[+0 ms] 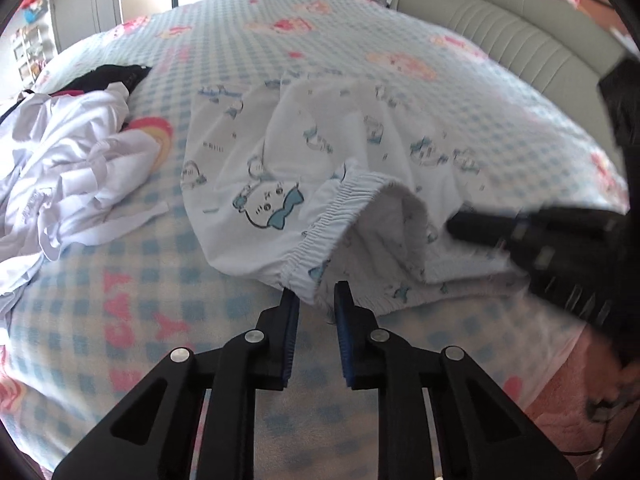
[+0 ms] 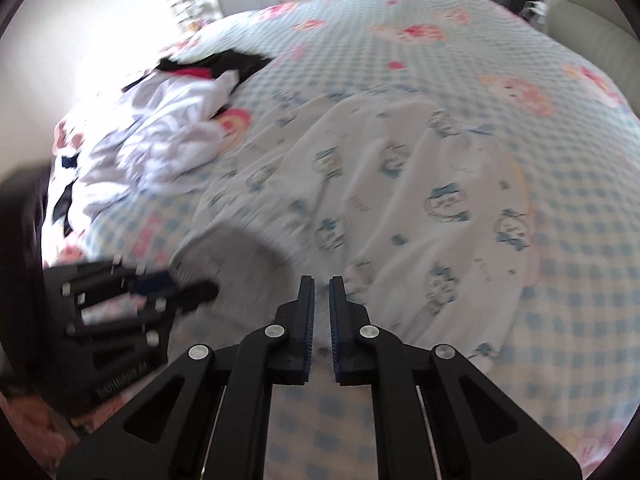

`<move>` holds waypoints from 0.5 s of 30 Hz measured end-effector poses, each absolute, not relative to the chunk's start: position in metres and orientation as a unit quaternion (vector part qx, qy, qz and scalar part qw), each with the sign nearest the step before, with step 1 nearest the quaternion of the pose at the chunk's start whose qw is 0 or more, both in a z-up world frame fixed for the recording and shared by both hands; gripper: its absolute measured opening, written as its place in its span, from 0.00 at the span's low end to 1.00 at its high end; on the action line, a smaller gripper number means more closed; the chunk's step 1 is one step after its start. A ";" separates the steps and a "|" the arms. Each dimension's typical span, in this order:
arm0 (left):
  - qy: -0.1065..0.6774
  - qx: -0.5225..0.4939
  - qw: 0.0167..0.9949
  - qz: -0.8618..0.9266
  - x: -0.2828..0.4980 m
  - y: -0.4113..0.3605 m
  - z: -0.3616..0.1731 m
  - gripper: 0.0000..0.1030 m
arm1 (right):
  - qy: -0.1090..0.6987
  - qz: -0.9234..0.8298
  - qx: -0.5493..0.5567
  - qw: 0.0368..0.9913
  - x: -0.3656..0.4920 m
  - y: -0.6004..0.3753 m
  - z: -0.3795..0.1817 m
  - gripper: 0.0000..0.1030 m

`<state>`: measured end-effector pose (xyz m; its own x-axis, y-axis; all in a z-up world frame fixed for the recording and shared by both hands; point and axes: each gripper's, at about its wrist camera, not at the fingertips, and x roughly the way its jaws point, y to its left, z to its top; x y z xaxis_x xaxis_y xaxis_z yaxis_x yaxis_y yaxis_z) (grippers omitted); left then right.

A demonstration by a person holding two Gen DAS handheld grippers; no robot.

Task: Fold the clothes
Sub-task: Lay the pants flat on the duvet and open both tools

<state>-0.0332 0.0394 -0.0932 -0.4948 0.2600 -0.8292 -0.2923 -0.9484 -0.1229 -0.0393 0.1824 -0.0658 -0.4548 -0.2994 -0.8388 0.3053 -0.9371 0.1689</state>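
Note:
White shorts with a blue cartoon print (image 1: 320, 168) lie on the checked bedspread (image 1: 120, 280), their elastic waistband (image 1: 344, 216) gaping toward me. My left gripper (image 1: 316, 294) has its jaws slightly apart around the waistband edge, with cloth between the pads. In the right wrist view the shorts (image 2: 400, 200) spread ahead. My right gripper (image 2: 322, 286) is nearly shut, with the near hem of the shorts between its pads. The right gripper also shows blurred in the left wrist view (image 1: 520, 232), and the left gripper in the right wrist view (image 2: 152, 292).
A heap of white and black clothes (image 1: 68, 160) lies on the left of the bed, also in the right wrist view (image 2: 160, 128). A grey padded headboard (image 1: 500, 28) stands at the back right. A pink bed edge (image 1: 568, 392) is at the lower right.

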 end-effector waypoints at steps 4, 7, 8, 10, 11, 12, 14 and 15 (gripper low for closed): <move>0.016 -0.457 0.169 0.873 -0.033 0.035 -0.074 0.16 | 0.005 -0.850 0.486 0.203 -0.037 0.166 -0.071 0.43; 0.015 -0.442 0.176 0.879 -0.032 0.032 -0.059 0.16 | 0.010 -0.851 0.485 0.202 -0.042 0.159 -0.074 0.49; 0.015 -0.437 0.179 0.881 -0.032 0.031 -0.054 0.16 | 0.011 -0.851 0.485 0.201 -0.044 0.157 -0.075 0.49; 0.015 -0.433 0.182 0.883 -0.032 0.030 -0.049 0.16 | 0.017 -0.849 0.493 0.191 -0.051 0.155 -0.080 0.45; 0.016 -0.436 0.181 0.882 -0.032 0.029 -0.051 0.15 | 0.018 -0.848 0.497 0.184 -0.054 0.155 -0.082 0.38; 0.016 -0.439 0.180 0.880 -0.032 0.028 -0.053 0.15 | 0.018 -0.847 0.501 0.178 -0.057 0.156 -0.084 0.21; 0.017 -0.444 0.179 0.878 -0.031 0.027 -0.058 0.15 | 0.018 -0.848 0.504 0.162 -0.061 0.161 -0.086 0.12; 0.018 -0.447 0.179 0.876 -0.031 0.026 -0.060 0.15 | 0.015 -0.850 0.503 0.155 -0.062 0.165 -0.086 0.08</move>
